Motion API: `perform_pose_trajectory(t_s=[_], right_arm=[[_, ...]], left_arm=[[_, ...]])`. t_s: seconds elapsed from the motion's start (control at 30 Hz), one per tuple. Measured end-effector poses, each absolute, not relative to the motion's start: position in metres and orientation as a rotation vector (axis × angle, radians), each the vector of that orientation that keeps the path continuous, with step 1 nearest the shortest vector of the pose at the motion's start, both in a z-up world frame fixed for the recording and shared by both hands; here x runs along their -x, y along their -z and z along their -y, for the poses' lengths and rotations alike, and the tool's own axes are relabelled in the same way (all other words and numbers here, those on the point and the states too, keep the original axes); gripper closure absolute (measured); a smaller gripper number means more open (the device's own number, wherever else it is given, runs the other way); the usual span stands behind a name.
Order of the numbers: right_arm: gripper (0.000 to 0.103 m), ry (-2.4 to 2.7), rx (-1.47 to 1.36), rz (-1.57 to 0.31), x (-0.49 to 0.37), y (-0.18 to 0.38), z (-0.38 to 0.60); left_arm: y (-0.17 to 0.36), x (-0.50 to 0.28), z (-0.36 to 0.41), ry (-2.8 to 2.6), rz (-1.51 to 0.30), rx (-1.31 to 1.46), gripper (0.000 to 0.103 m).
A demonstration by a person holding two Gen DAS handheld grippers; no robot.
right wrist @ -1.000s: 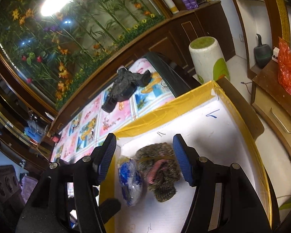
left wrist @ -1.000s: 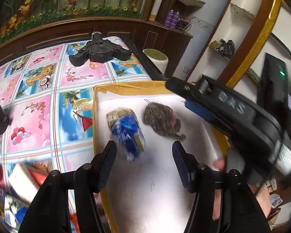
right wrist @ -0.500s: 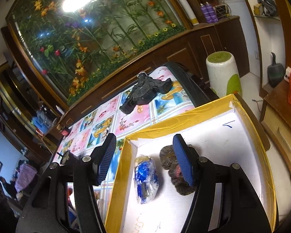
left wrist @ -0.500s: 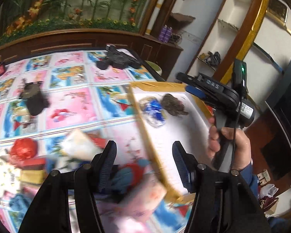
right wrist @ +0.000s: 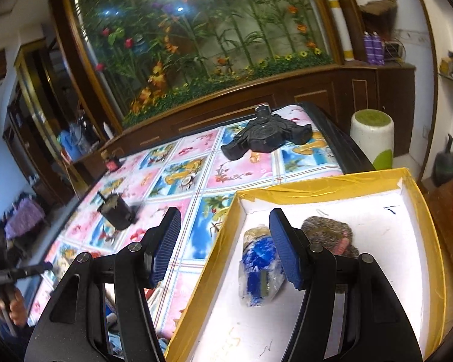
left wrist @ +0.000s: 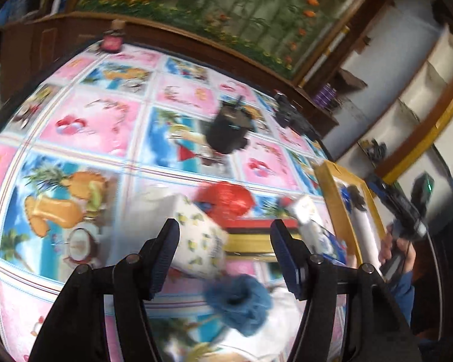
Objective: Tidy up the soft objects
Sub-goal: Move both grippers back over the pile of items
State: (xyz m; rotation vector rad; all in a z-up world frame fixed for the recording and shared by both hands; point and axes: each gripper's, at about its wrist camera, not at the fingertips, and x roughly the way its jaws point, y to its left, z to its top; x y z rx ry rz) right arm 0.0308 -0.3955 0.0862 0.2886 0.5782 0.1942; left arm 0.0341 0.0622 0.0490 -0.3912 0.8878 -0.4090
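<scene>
My left gripper (left wrist: 225, 253) hovers over a pile on the patterned tablecloth, jaws opening, nothing gripped. Below it lie a white lemon-print pack (left wrist: 196, 235), a blue fluffy ball (left wrist: 238, 301) and a red bundle (left wrist: 223, 199); the view is blurred. My right gripper (right wrist: 223, 241) stands open and bare above the left rim of the yellow box (right wrist: 317, 187). On the box's white floor rest a blue-and-white wrapped bundle (right wrist: 256, 271) and a brown fuzzy thing (right wrist: 329, 232) with a pink patch.
A black cup (right wrist: 117, 211) and a black three-armed stand (right wrist: 265, 135) sit on the tablecloth. A white-and-green cylinder (right wrist: 371, 138) stands on the floor past the table's far corner. A striped flat box (left wrist: 250, 238) and a white-blue pack (left wrist: 311, 223) lie in the pile.
My left gripper swung left, from above the yellow box to over the pile on the tablecloth. My right gripper rolled and drifted slightly left. Both items stay in the box.
</scene>
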Motion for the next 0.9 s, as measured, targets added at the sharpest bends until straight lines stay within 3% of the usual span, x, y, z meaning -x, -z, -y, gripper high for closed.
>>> perform_pose_trajectory(t_s=[0.27, 0.5, 0.7, 0.9], right_arm=[[0.042, -0.251, -0.198, -0.561, -0.023, -0.09, 0.366], [0.042, -0.338, -0.275, -0.526, -0.016, -0.096, 0.364], [0.042, -0.413, -0.289, -0.509, -0.01, -0.1, 0.35], [0.042, -0.467, -0.263, -0.481, -0.001, -0.105, 0.335]], left_arm=[[-0.032, -0.045, -0.077, 0.301, -0.938, 0.382, 0.04], [-0.055, -0.008, -0.021, 0.655, -0.94, 0.333, 0.04], [-0.063, -0.027, -0.043, 0.286, -0.894, 0.139, 0.04], [-0.027, -0.066, -0.061, 0.194, -1.02, 0.088, 0.04]])
